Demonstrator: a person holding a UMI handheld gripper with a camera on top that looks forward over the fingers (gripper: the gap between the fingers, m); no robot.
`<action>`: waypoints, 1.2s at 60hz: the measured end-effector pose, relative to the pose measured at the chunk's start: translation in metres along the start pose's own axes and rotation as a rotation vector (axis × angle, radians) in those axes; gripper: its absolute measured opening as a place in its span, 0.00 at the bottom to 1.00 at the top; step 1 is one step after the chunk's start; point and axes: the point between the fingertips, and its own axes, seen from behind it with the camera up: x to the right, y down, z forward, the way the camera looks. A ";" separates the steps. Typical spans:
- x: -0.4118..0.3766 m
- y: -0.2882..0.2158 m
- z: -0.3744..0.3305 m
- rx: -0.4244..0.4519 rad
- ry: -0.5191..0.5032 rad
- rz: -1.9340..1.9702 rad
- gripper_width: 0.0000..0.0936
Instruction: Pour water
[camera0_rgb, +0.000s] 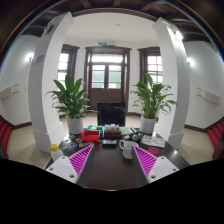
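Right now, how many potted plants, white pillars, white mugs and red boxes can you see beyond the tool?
Large green leafy potted plants: 2, left and right
Tall white square pillars: 2, left and right
White ceramic mugs on the dark table: 1
Red boxes on the table: 1
Total: 6
The tool is open and empty.

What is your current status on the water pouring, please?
Gripper open, holding nothing. White mug on dark table, just ahead of right finger. Nothing blocking approach.
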 end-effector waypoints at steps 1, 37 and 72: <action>-0.001 0.001 0.000 -0.001 0.000 -0.002 0.80; -0.245 0.126 0.060 0.039 -0.362 -0.107 0.79; -0.296 0.146 0.170 0.064 -0.388 0.000 0.57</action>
